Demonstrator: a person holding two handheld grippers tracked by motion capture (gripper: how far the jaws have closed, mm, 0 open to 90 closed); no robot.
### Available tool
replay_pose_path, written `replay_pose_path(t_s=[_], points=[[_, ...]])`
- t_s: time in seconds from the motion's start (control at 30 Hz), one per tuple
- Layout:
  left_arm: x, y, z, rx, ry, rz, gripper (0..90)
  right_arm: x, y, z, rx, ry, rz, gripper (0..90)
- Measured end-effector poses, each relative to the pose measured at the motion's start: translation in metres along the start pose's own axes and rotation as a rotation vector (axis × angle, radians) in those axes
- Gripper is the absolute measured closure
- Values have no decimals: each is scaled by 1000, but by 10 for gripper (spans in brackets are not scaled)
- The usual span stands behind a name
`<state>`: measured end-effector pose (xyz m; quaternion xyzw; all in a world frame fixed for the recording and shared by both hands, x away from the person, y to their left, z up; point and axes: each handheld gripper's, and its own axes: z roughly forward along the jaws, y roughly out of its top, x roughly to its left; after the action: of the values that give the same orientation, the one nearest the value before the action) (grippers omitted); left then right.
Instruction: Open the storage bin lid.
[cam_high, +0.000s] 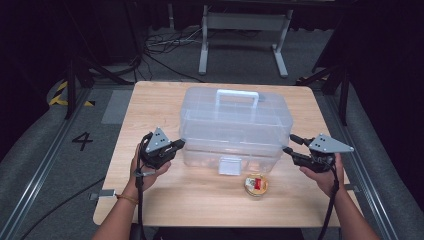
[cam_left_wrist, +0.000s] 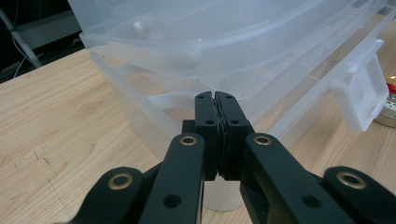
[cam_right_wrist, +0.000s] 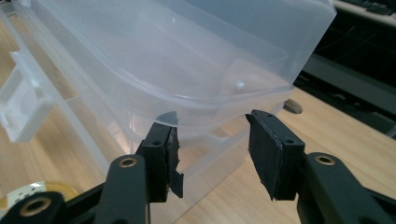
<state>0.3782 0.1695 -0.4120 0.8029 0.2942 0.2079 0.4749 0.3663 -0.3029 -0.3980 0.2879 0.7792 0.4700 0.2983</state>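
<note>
Left tongs (cam_left_wrist: 216, 100) closed empty at clear box (cam_high: 235, 127); right tongs (cam_right_wrist: 212, 140) half-open, empty; box contents blurred.

1. Floor (cam_high: 75, 165), grey, left of the table (cam_high: 150, 100): a dark numeral "4" (cam_high: 82, 141) marked on it, readable in the high view.
2. Floor, far left, by a dark stand leg: yellow-and-black hazard stripes (cam_high: 60, 93); a marking, no words.
3. Round tin (cam_high: 256, 184) on the table: red and white print on its lid, too small to read.
</note>
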Motion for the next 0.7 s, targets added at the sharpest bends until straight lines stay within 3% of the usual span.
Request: replay_pose_path(t_s=[0.2, 0.33, 0.37, 0.57, 0.7], points=[[0, 1, 1, 0, 18, -1, 855, 1, 4, -2, -45, -44, -9, 552], [1, 0, 1, -5, 16, -2, 856, 1, 7, -3, -75, -57, -5, 606], [1, 0, 1, -5, 13, 0, 856, 3, 10, -3, -87, -81, -28, 637], [0, 0, 1, -8, 15, -3, 857, 4, 21, -3, -93, -136, -72, 683], [0, 0, 1, -8, 21, 0, 858, 3, 24, -2, -103, -142, -67, 695]])
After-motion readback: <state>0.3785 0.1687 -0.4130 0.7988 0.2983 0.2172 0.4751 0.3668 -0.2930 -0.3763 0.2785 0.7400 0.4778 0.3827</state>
